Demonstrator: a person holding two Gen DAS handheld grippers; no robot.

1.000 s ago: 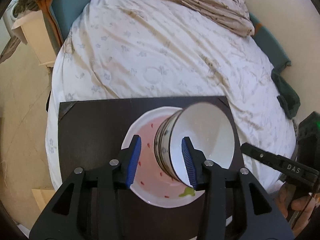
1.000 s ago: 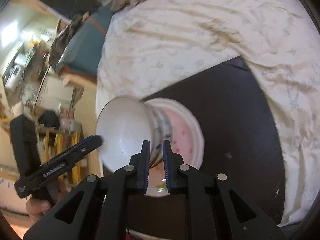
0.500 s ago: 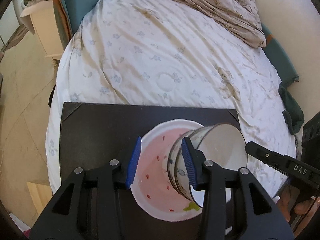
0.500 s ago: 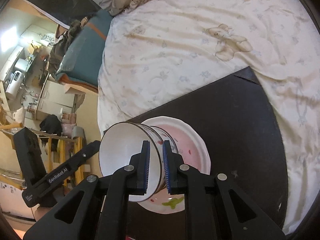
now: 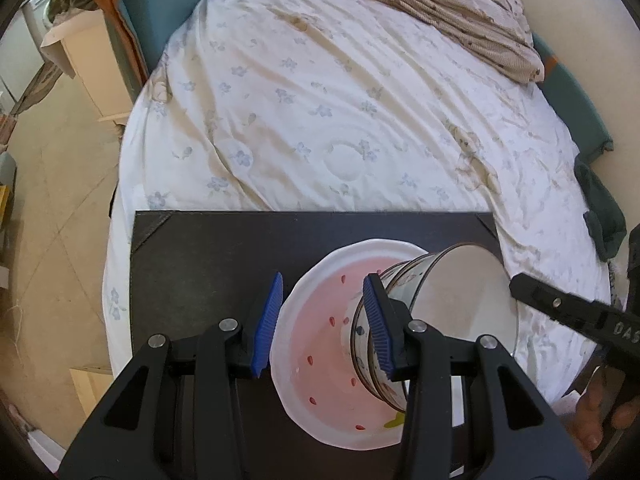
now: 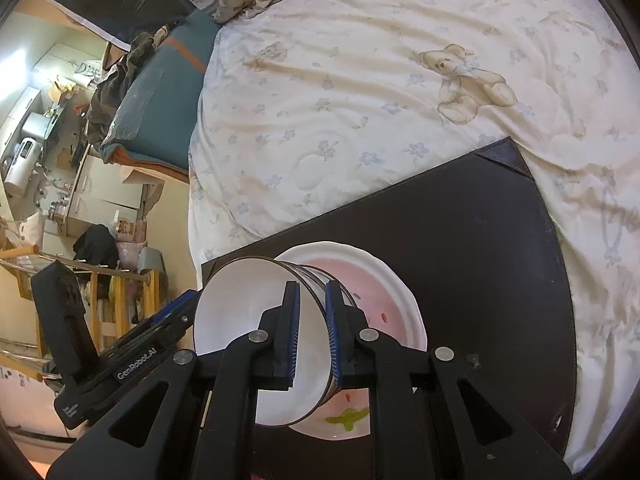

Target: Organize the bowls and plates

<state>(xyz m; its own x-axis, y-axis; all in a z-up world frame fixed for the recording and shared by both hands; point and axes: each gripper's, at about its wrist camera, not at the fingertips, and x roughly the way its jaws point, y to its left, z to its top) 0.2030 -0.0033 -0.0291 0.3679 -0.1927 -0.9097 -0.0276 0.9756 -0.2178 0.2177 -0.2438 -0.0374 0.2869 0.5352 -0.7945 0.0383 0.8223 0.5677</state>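
Bedsheet [image 5: 320, 92] surrounds dark board [image 5: 208, 256]; tilted bowl [image 6: 240, 344] over pink plate [image 5: 320, 352].

A glossy, smooth ceramic bowl [image 6: 248, 344] with a white glazed inside and a thin dark rim is shown over a glossy pink-and-white ceramic plate [image 5: 320, 344]. Both are set above a matt black board [image 5: 208, 264] with a faintly grained, leather-like surface. Soft, creased cotton-like cloth is seen on the bed [image 5: 320, 120]. Matt black plastic and ribbed blue rubbery pads [image 5: 268, 324] are seen on the hand-held gripper [image 5: 322, 324].
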